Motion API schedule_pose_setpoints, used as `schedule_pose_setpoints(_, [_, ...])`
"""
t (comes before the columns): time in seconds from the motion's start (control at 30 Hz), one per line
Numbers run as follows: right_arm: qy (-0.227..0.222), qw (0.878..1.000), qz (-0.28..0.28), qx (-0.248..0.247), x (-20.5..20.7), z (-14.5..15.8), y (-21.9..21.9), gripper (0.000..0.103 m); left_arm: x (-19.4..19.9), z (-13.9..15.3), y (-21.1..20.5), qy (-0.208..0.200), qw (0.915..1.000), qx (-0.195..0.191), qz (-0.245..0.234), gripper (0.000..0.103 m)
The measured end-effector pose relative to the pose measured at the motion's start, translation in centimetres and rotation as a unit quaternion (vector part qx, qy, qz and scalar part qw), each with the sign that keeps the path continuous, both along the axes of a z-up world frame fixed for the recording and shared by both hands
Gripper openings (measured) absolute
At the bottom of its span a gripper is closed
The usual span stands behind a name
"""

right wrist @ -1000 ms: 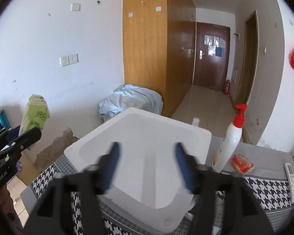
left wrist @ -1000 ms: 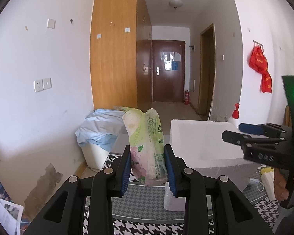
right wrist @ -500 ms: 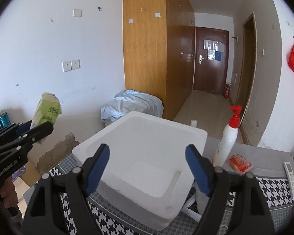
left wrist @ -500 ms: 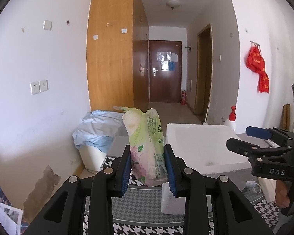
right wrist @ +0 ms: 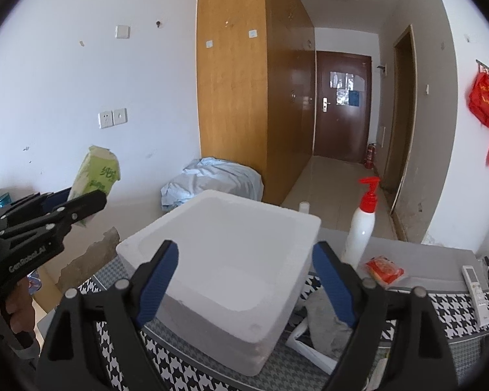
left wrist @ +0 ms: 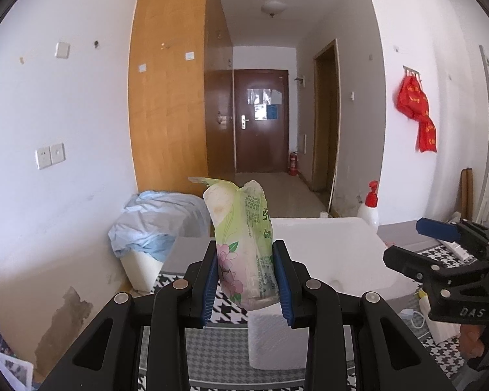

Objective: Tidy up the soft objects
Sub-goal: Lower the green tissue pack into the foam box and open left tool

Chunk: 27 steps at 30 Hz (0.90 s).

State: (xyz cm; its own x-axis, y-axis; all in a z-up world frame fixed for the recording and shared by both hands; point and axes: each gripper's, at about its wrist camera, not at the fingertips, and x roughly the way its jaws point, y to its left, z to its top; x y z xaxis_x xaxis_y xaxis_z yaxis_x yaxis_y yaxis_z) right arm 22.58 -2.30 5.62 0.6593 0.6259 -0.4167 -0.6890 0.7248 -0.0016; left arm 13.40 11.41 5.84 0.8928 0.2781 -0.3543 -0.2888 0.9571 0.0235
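Note:
My left gripper [left wrist: 244,277] is shut on a green flowered tissue pack [left wrist: 243,244] and holds it upright in the air, left of the white foam box [left wrist: 329,251]. The pack also shows in the right wrist view [right wrist: 96,176], with the left gripper [right wrist: 91,203] at the left edge. My right gripper [right wrist: 244,280] is open and empty, hovering over the near side of the foam box [right wrist: 225,260], whose inside looks bare. It shows in the left wrist view [left wrist: 417,241] at the right.
The box stands on a houndstooth-covered table [right wrist: 456,312]. On it are a white pump bottle with a red top [right wrist: 362,224], an orange packet [right wrist: 384,270], a remote [right wrist: 474,282] and grey cloth [right wrist: 322,316]. A bin with blue sheets [left wrist: 153,224] stands by the wall.
My right gripper has opened wider and drawn back from the foam box. The left gripper, still holding the tissue pack, has shifted so the box sits more in front of it.

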Motion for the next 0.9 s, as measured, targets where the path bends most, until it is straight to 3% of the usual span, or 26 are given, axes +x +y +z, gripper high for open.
schedule_pose_setpoints(0.13, [-0.006,1.0,-0.002,0.001,-0.3,0.1,-0.6,0.088,0.5,0.2,-0.4,-0.001,1.0,0.0,-0.009,0.034])
schedule_pose_setpoints(0.27, [-0.004,1.0,-0.012,0.006,-0.2,0.0,-1.4,0.096,0.9,0.3,-0.7,-0.001,0.9999,0.002,-0.015,0.034])
schedule_pose_setpoints(0.9, [-0.015,0.999,-0.047,0.002,0.1,-0.1,-4.3,0.096,3.6,0.0,-2.6,0.017,0.9977,-0.004,-0.066,0.034])
